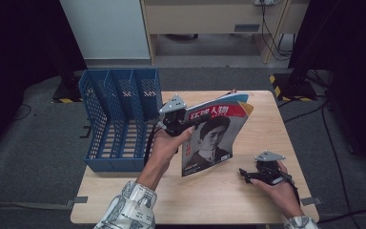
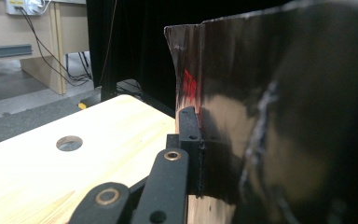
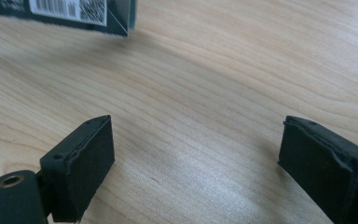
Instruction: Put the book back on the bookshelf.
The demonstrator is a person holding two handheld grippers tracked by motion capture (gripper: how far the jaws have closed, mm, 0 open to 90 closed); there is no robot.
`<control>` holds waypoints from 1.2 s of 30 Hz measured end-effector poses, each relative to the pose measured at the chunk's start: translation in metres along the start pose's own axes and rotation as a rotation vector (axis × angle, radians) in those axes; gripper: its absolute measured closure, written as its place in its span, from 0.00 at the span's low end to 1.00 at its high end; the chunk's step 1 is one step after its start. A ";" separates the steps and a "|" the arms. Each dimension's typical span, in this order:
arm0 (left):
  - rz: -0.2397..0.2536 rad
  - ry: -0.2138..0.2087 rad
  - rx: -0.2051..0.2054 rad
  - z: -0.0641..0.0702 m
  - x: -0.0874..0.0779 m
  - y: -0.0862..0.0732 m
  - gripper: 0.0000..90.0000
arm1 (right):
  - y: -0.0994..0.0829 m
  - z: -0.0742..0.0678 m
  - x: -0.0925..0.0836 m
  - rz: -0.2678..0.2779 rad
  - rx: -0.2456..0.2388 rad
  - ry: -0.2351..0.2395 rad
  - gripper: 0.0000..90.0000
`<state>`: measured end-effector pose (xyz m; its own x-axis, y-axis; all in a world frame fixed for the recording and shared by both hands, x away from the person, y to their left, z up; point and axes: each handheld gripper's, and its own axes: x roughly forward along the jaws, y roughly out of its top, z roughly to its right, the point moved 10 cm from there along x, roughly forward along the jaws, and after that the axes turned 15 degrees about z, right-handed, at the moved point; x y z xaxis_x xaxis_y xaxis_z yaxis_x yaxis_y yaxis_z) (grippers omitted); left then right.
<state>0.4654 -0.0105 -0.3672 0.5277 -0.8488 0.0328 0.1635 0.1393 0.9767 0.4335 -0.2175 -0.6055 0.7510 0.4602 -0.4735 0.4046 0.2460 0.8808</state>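
A magazine (image 1: 212,136) with a red title band and a portrait on its cover stands nearly upright over the middle of the wooden table (image 1: 209,200), its lower edge on or near the tabletop. My left gripper (image 1: 174,118) is shut on its upper left edge. In the left gripper view one black jaw presses the glossy dark cover (image 2: 284,116), and the left gripper (image 2: 200,140) has its other jaw hidden behind the pages. My right gripper (image 1: 244,175) rests low at the front right, jaws pointing left. The right gripper (image 3: 196,158) is open over bare wood, with the magazine's barcode corner (image 3: 74,11) ahead of it.
A blue mesh file rack (image 1: 119,119) with several slots stands at the table's left, right beside the left hand. A round hole (image 2: 69,143) is in the tabletop. Bare wood (image 3: 191,70) lies between the right gripper and the magazine. Desks and cables stand beyond the table.
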 end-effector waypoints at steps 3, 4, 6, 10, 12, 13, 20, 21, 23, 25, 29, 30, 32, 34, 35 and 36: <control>-0.001 0.005 0.000 0.001 -0.002 0.002 0.96 | -0.002 0.000 0.001 -0.007 -0.005 0.002 0.10; 0.001 0.006 -0.003 0.002 -0.003 0.003 0.96 | -0.002 0.000 0.001 -0.009 0.002 0.001 0.10; 0.006 0.012 -0.006 0.002 -0.004 0.006 0.96 | -0.002 0.000 0.001 -0.009 0.001 0.003 0.09; 0.014 0.016 -0.013 0.004 -0.007 0.013 0.96 | -0.002 0.000 0.001 -0.012 0.011 0.002 0.08; 0.018 0.019 -0.016 0.005 -0.009 0.017 0.96 | -0.002 0.000 0.001 -0.012 0.012 0.001 0.08; 0.018 0.023 -0.014 0.006 -0.011 0.019 0.96 | -0.002 0.000 0.001 -0.012 0.012 0.001 0.08; 0.027 0.052 -0.020 0.009 -0.025 0.035 0.96 | -0.003 0.000 0.001 -0.014 0.013 -0.001 0.08; 0.031 0.055 -0.024 0.008 -0.027 0.037 0.96 | -0.002 0.000 0.001 -0.014 0.013 -0.001 0.08; 0.036 0.059 -0.029 0.008 -0.031 0.040 0.96 | -0.003 0.000 0.001 -0.014 0.013 -0.001 0.08; 0.038 0.058 -0.028 0.008 -0.035 0.042 0.96 | -0.002 0.000 0.001 -0.013 0.010 -0.001 0.08; 0.046 0.067 -0.034 0.006 -0.042 0.047 0.96 | -0.002 0.000 0.001 -0.014 0.012 -0.002 0.08; 0.048 0.068 -0.036 0.006 -0.043 0.047 0.96 | -0.002 0.000 0.001 -0.014 0.011 -0.002 0.08; 0.048 0.072 -0.034 0.005 -0.046 0.050 0.96 | -0.003 0.000 0.001 -0.014 0.012 -0.002 0.08; 0.052 0.079 -0.038 0.004 -0.049 0.052 0.96 | -0.003 0.000 0.001 -0.014 0.011 -0.003 0.08; 0.054 0.082 -0.041 0.003 -0.050 0.053 0.96 | -0.003 0.000 0.001 -0.014 0.011 -0.003 0.08; 0.055 0.085 -0.042 0.002 -0.052 0.054 0.96 | -0.003 0.000 0.001 -0.014 0.011 -0.003 0.08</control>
<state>0.4450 0.0396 -0.3161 0.6055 -0.7931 0.0664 0.1662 0.2075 0.9640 0.4334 -0.2181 -0.6082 0.7469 0.4538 -0.4861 0.4212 0.2429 0.8739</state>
